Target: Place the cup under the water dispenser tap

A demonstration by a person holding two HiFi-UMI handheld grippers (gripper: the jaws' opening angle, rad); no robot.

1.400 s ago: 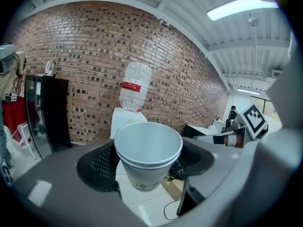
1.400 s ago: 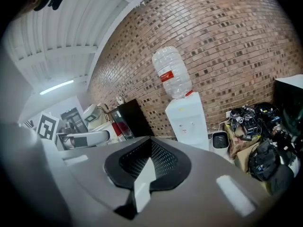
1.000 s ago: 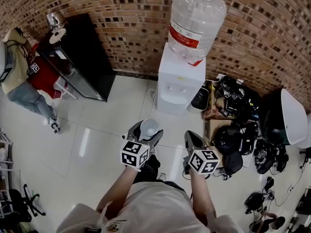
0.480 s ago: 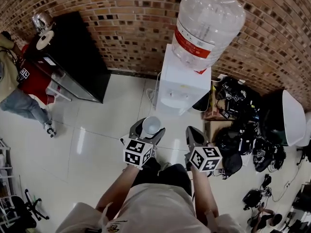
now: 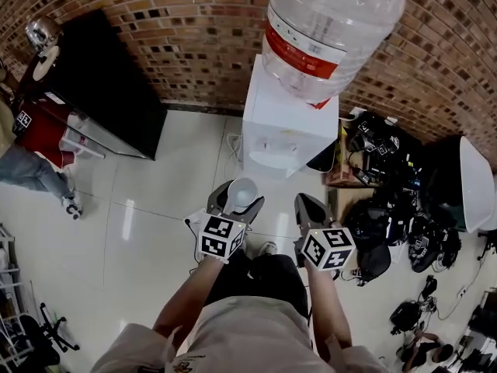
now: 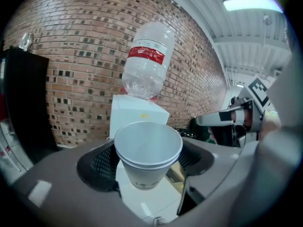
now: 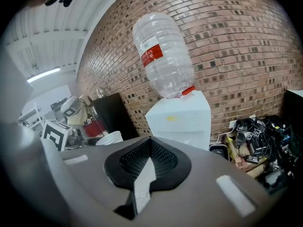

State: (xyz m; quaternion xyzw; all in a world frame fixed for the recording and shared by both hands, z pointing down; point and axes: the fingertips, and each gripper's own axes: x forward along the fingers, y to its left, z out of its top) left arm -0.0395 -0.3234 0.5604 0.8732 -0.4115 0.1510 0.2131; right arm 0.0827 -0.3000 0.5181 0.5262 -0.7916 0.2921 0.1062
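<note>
**Paper cup carried in the left gripper, short of the water dispenser**

Head view. The left gripper sits just left of the frame's centre, with its marker cube facing the camera. Its two jaws are pinched on a white paper cup, one on each side of the cup wall. The cup is upright, mouth open to the camera, and held clear of the pale tiled floor. The right gripper lies beside it, just right of centre. Its jaws are pressed together to a point, with nothing between them.

The water dispenser, a white box, stands in the upper middle of the frame against the brick wall. It carries an inverted clear bottle with a red label. The cup is below the dispenser in the frame and apart from it, with a strip of bare floor between them. A black cabinet fills the upper left, and a heap of dark cables and gear lies at the right. Part of a seated person shows at the left edge.

Left gripper view. The cup fills the centre, and the black ribbed pads bear on its left and right sides. The dispenser stands behind it.

Right gripper view. The black pads meet at lower centre. The dispenser is ahead, and the rim of the cup shows at the left.
</note>
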